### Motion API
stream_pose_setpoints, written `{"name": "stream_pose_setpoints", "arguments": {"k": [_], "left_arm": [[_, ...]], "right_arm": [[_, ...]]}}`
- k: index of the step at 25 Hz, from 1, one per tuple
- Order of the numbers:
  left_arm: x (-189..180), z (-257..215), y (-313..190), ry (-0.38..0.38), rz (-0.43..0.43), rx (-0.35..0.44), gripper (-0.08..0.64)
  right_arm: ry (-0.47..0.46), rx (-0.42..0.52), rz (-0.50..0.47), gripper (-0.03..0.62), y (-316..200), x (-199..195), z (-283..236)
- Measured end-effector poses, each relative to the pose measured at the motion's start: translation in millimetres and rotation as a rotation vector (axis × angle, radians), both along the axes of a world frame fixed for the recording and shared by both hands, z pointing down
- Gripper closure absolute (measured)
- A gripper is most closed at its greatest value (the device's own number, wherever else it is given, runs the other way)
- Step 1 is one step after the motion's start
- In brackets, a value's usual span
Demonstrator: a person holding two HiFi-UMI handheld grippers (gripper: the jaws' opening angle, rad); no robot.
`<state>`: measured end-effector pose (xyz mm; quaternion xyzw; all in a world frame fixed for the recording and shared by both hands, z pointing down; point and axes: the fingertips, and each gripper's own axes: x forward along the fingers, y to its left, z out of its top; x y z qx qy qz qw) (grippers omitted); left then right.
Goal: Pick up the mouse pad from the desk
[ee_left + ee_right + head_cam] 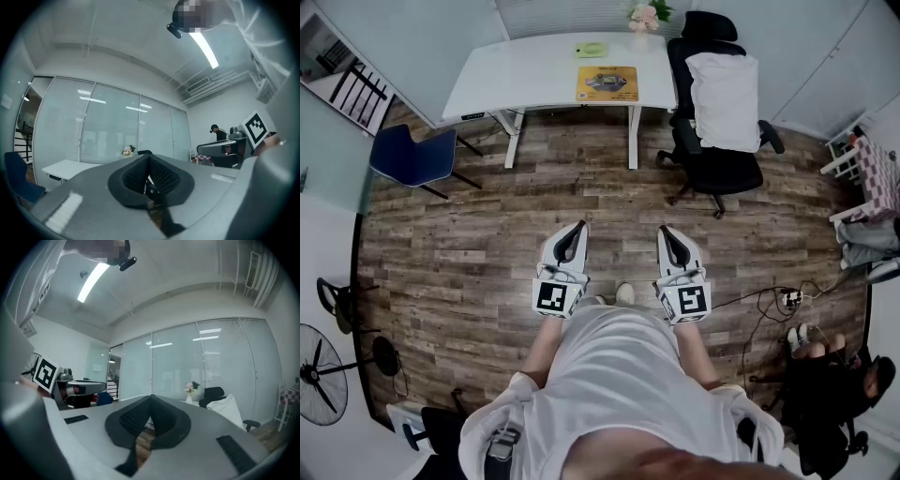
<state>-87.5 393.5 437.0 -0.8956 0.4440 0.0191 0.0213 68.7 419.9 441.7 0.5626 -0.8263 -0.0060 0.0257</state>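
A yellow mouse pad [607, 83] lies on the white desk [534, 75] at the far end of the room, near the desk's right front edge. My left gripper [578, 229] and right gripper [666, 232] are held level side by side over the wooden floor, well short of the desk. Both are shut with nothing between their jaws. In the left gripper view the left gripper's [149, 157] dark pads meet, with the desk [65, 168] far off at the left. In the right gripper view the right gripper [151, 398] is likewise closed.
A black office chair [717, 103] with a white cushion stands right of the desk. A blue chair [414, 155] sits at the left. A green object [591, 50] and a flower vase [644, 17] rest on the desk. Cables [773, 302] and another person [834, 375] are at the right. A fan [319, 375] stands lower left.
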Motion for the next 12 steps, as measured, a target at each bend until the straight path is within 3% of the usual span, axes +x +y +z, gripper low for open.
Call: {"name": "stream_pose_setpoints", "arguments": {"k": [3,7,12], "left_arm": [[-22.8,0.2,0.6,-0.016,-0.038,-0.008,0.566],[-34.3,1.4,15.7,-0.006,-0.026,-0.008,0.566],[-44.0,8.7,25.9,0.006,-0.019,-0.032,0.566]], "right_arm": [[0.001,0.003,-0.028,0.595,-3.7,-22.6,-9.6],[0.037,0.031,-0.040,0.595,2.5,-38.2,-20.1],[0.003,0.016,-0.041,0.595,13.2,-48.9,-17.2]]}}
